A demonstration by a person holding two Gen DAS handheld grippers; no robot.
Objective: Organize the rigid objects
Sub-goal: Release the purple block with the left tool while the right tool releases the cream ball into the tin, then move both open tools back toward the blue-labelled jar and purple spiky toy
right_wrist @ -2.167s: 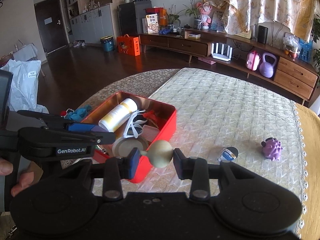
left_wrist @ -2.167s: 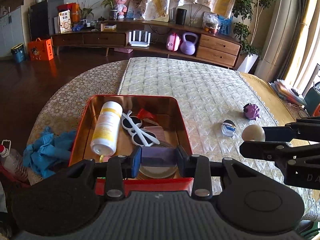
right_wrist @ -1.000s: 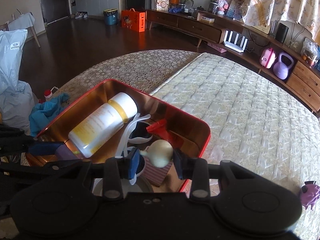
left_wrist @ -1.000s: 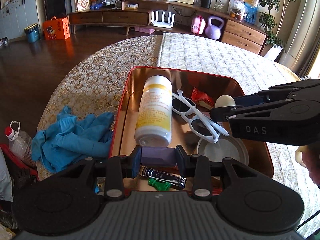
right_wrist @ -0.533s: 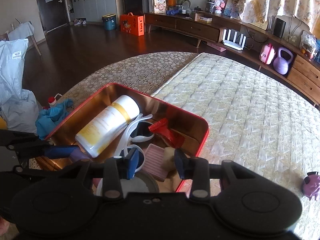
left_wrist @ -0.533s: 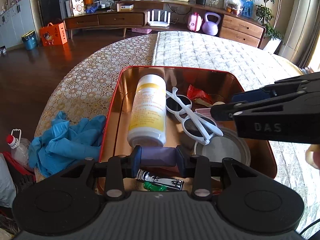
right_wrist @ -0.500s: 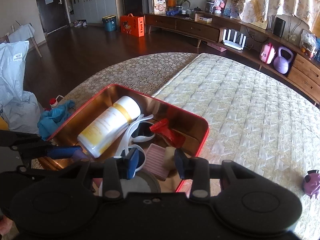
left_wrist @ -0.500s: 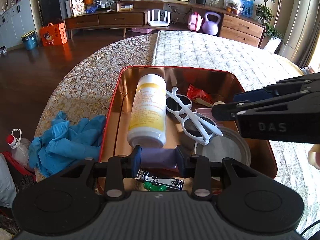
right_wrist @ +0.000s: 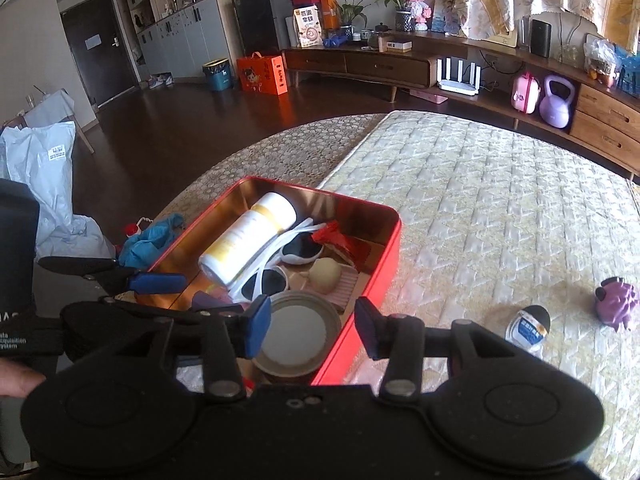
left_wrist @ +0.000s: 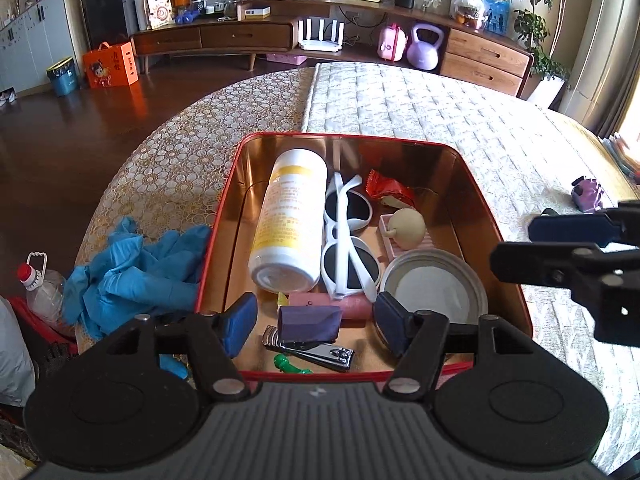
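Left hand-held gripper (left_wrist: 316, 326): jaws have just been opening, now apart; small purple rectangular block (left_wrist: 310, 322) lies loose between them, at the near end of the red metal tin (left_wrist: 472, 168), lower centre of frame. Judged: released here to join the rest

Right hand-held gripper (right_wrist: 310, 326): jaws also just opening, apart, empty. Cream gourd-shaped figure (left_wrist: 406, 222) rests in the tin, right of the white sunglasses (left_wrist: 346, 236)

Purple spiky toy (right_wrist: 616, 302) and small blue-labelled capsule (right_wrist: 528, 328) remain on the tabletop, right of frame

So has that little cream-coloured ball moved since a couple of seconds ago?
Yes. The cream ball went from above the tablecloth beside the red tin into it, beside the white sunglasses. The right gripper, jaws just opening, holds nothing.
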